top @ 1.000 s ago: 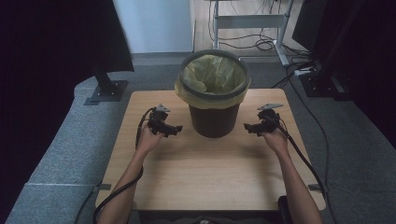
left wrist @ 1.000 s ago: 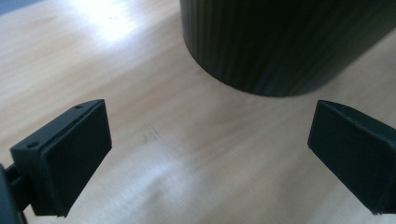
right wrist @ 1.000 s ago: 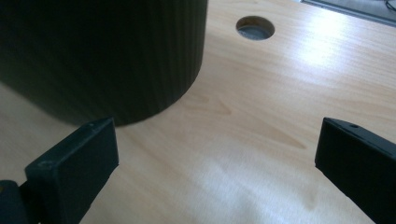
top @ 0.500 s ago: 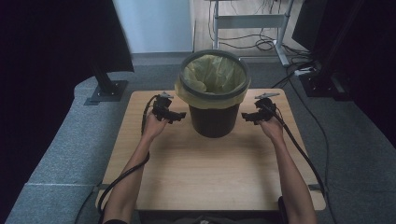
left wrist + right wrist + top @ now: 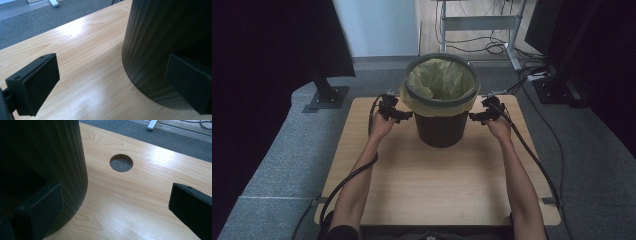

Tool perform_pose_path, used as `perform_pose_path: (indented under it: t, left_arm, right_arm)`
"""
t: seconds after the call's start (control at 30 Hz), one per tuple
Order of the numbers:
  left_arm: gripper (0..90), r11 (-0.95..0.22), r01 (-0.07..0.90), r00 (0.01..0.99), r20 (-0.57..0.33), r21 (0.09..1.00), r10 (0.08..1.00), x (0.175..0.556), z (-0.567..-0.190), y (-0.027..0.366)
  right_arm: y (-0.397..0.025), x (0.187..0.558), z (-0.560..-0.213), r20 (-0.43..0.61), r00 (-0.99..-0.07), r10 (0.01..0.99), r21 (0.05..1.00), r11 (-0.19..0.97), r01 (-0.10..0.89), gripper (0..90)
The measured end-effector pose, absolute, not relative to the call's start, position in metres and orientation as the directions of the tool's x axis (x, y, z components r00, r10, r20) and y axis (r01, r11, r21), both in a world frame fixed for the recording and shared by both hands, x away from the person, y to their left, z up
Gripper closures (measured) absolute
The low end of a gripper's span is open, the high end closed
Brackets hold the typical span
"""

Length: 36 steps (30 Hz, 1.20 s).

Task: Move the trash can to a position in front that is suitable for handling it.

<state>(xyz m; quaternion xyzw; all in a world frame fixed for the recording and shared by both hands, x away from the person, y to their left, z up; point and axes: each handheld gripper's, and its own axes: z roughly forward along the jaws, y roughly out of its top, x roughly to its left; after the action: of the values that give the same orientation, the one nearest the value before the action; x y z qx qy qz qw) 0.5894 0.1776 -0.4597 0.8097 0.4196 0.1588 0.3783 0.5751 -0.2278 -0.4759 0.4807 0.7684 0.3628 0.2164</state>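
Observation:
A black ribbed waste bin (image 5: 441,127) stands at the back middle of the wooden table (image 5: 437,185). A yellow-green bag (image 5: 439,82) lines it and folds over its rim. My left gripper (image 5: 404,115) is open just left of the bin, under the bag's overhang; its pads (image 5: 37,85) stand wide apart, the far one in front of the bin's wall (image 5: 160,42). My right gripper (image 5: 473,117) is open just right of the bin, with one pad (image 5: 41,210) by the bin wall (image 5: 42,152) and nothing between the jaws.
A round cable hole (image 5: 121,162) pierces the table right of the bin. Grey carpet (image 5: 287,150) surrounds the table. A monitor stand (image 5: 328,96) sits at the back left, and a desk frame with cables (image 5: 492,35) lies behind. Cables trail from both grippers along the forearms.
Both grippers have moved forward and inward, from beside the bin's lower half up to just under its bag-covered rim on either side.

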Motion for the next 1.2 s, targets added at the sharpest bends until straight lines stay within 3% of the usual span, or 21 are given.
perform_pose_path:
  t: [0.13, 0.47, 1.2]
  left_arm:
    - [0.0, -0.380, 0.568, 0.597, -0.047, 0.730, 0.801, 0.597, -0.460, 0.178]
    - [0.0, -0.289, 0.595, 0.561, -0.131, 0.750, 0.817, 0.613, -0.462, 0.180]
    - [0.8, -0.345, 0.557, 0.593, -0.071, 0.756, 0.802, 0.568, -0.459, 0.186]
  right_arm:
    - [-0.229, 0.582, -0.476, 0.022, -0.439, 0.898, 0.780, 0.259, 0.570, 0.0]
    - [-0.226, 0.597, -0.468, -0.008, -0.436, 0.900, 0.778, 0.280, 0.563, 0.0]
    - [-0.220, 0.560, -0.469, 0.005, -0.464, 0.886, 0.784, 0.285, 0.552, 1.9]
